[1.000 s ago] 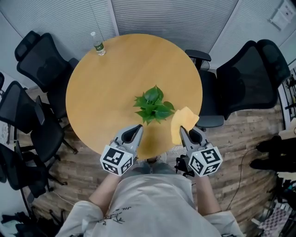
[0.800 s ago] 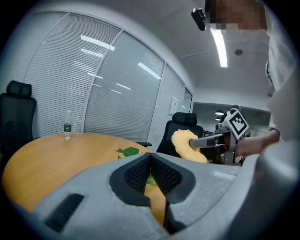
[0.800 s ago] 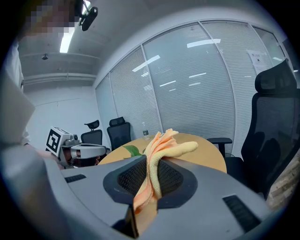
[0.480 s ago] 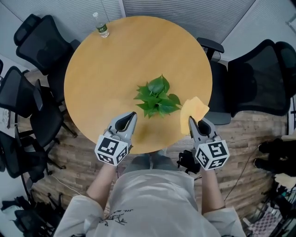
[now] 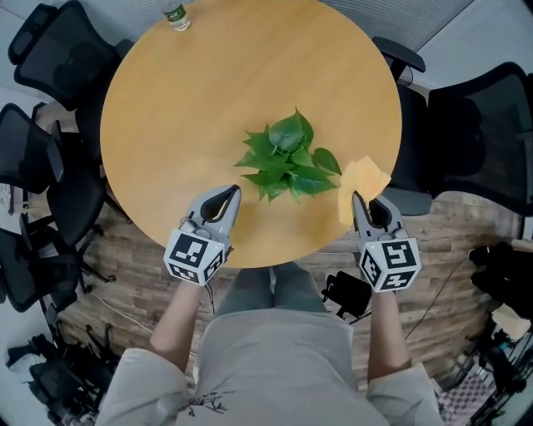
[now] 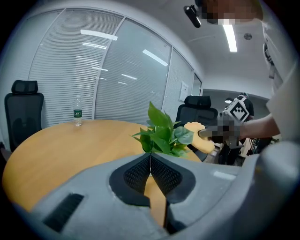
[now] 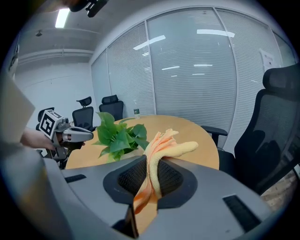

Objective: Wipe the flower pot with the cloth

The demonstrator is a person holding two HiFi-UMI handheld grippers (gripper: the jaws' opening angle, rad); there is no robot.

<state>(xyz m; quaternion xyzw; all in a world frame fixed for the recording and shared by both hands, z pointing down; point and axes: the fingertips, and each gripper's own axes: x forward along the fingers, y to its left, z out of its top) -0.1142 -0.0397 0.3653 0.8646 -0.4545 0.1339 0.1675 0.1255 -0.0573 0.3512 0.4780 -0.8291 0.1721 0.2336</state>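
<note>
Round wooden table [image 5: 183, 125] holds the leafy green potted plant [image 5: 287, 162] near its front edge — the right gripper [image 5: 358, 200], clamped on a soft yellow cloth [image 5: 360, 181], should dip under the leaves while the closed, empty left gripper [image 5: 228, 193] steadies it.

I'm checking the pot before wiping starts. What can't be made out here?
Flower pot: leaves cover it in head view; right gripper view shows only a pale sliver.
Bottle: cut by head view's top edge; label too small in left gripper view.
Right gripper: partly mosaic-covered in left gripper view.
</note>
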